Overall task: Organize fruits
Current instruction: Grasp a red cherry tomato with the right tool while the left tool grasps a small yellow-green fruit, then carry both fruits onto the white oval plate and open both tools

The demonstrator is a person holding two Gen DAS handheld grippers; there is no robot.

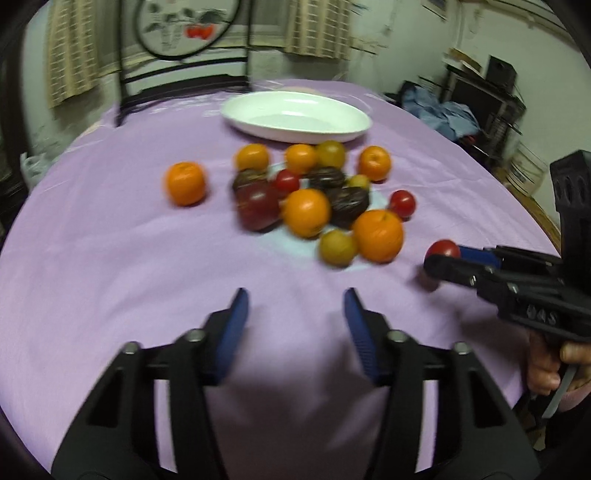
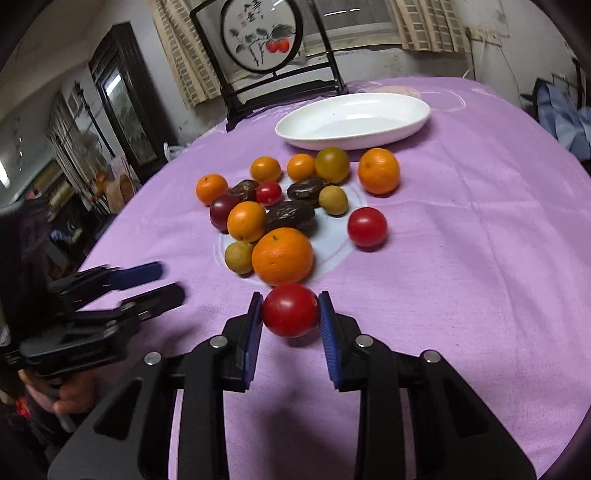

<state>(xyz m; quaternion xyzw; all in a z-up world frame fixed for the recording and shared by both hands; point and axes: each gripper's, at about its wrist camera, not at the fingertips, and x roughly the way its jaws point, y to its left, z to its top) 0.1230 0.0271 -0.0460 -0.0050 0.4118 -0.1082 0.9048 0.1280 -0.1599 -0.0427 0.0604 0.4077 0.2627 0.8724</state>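
A pile of fruit lies mid-table: several oranges (image 2: 282,255), red tomatoes (image 2: 367,226), dark wrinkled fruits (image 2: 291,218) and small yellow-green fruits (image 2: 333,199). A white oval dish (image 2: 352,120) stands behind the pile and holds nothing. My right gripper (image 2: 290,311) is shut on a red tomato (image 2: 290,310) just above the cloth, in front of the pile; it also shows in the left wrist view (image 1: 443,258). My left gripper (image 1: 295,314) is open and empty, short of the pile; in the right wrist view (image 2: 166,282) it sits at the left.
A purple cloth (image 1: 110,258) covers the round table. A dark chair with a round painted back (image 2: 264,35) stands behind the dish. Cabinets and clutter stand beyond the table's edges on both sides.
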